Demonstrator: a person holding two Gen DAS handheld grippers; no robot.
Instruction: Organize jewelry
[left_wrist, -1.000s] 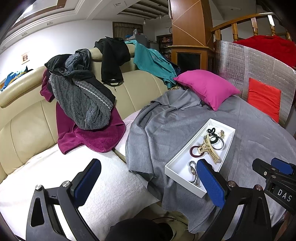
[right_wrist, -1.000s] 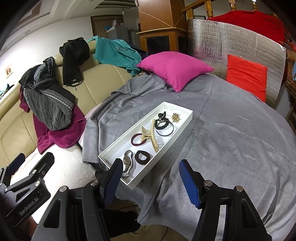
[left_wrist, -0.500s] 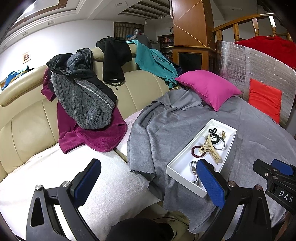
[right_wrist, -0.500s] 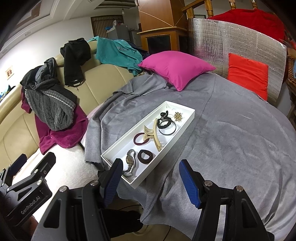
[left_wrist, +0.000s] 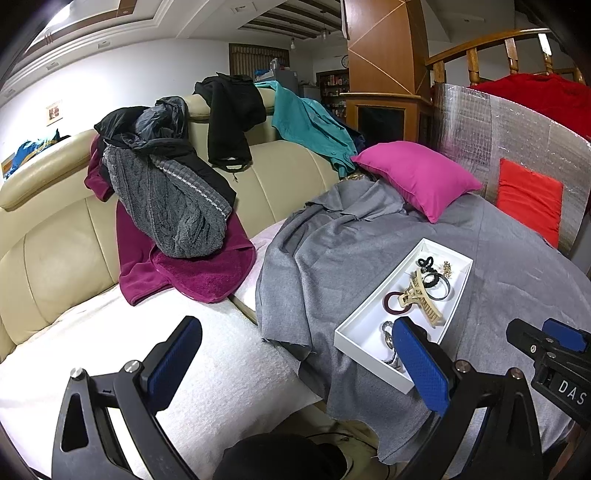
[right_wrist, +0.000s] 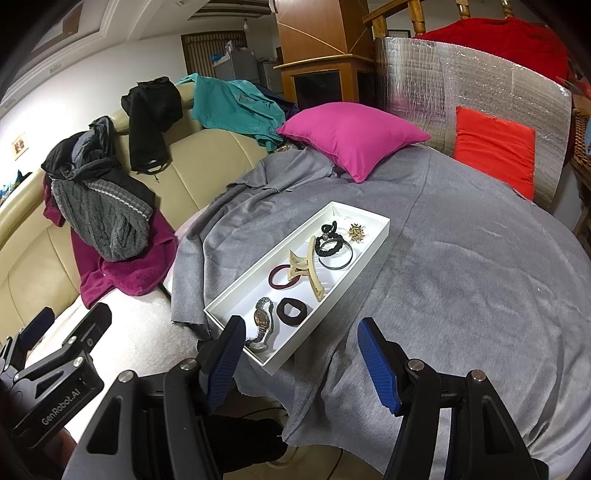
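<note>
A long white tray (right_wrist: 240, 306) lies on a grey cloth (right_wrist: 461, 295). Inside it are a silver watch (right_wrist: 263, 325), a black scrunchie (right_wrist: 301, 314), a maroon hair tie (right_wrist: 275, 278), a beige claw clip (right_wrist: 312, 273), a black bangle (right_wrist: 347, 258), a black hair tie (right_wrist: 328, 229) and a gold brooch (right_wrist: 356, 233). My right gripper (right_wrist: 300, 325) hovers open just before the tray's near end, holding nothing. My left gripper (left_wrist: 295, 325) stands open and empty to the left of the tray (left_wrist: 364, 332), over the cloth's edge and the sofa seat.
A cream sofa (left_wrist: 55, 258) on the left carries piled clothes (left_wrist: 166, 199) and a white blanket (left_wrist: 229, 369). A pink cushion (right_wrist: 351, 136), a red cushion (right_wrist: 495, 147) and a silver foil panel (right_wrist: 436, 74) stand behind the tray.
</note>
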